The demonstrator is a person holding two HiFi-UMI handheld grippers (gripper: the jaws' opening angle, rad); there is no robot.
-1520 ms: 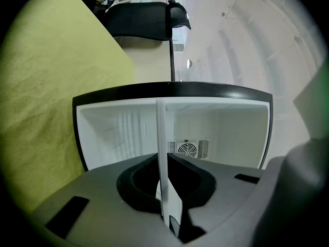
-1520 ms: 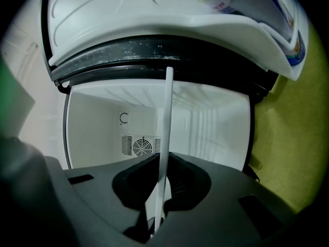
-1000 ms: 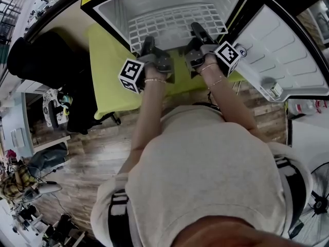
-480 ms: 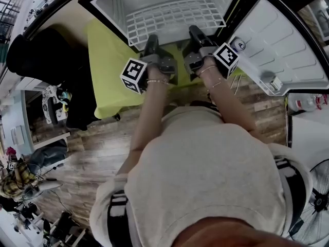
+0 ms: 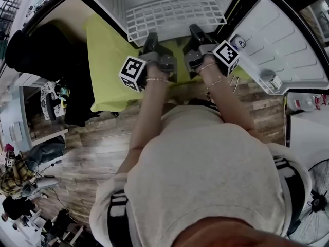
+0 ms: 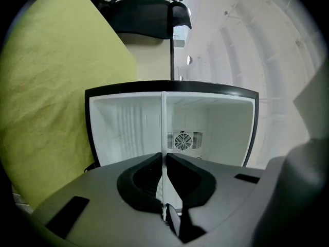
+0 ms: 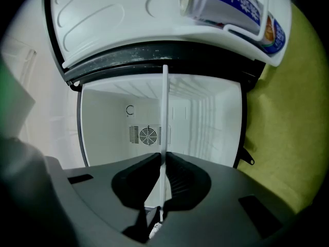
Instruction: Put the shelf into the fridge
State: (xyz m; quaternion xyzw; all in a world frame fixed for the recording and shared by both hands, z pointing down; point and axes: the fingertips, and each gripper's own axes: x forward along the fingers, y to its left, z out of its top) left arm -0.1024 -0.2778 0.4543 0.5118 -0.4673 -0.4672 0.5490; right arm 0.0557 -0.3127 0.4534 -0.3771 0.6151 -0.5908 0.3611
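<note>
Under the fridge [image 5: 115, 6] sits a yellow-green cloth [image 5: 105, 60], a covered top that sticks out to the fridge's left and front. Wood-plank floor [image 5: 97, 138] runs below and in front of that. Black chair [image 5: 36, 50] is further left of the fridge, past the cloth. Standing fan [image 5: 316, 205] is well off to the fridge's right, at the frame edge. Room clutter is far off on the left, too small to tell.

Fridge door [image 5: 288, 45] is swung wide open on the right, w/ a blue-and-white can [image 7: 226, 4] lying in its rack. Fridge inside is white, w/ a round vent [image 6: 184, 140] on the back wall.

Shelf [image 5: 175, 14], a white wire grid, lies flat, mostly inside the fridge, its front edge at the opening.

Left gripper [image 5: 151, 39] is level at that front edge, jaws almost together, pads pinching the thin wire edge. Right gripper [image 5: 196, 32] is beside it on the door side. Its jaws have just been closing and now press on the same edge.

Person's arms and torso cover the floor straight in front of the fridge.
</note>
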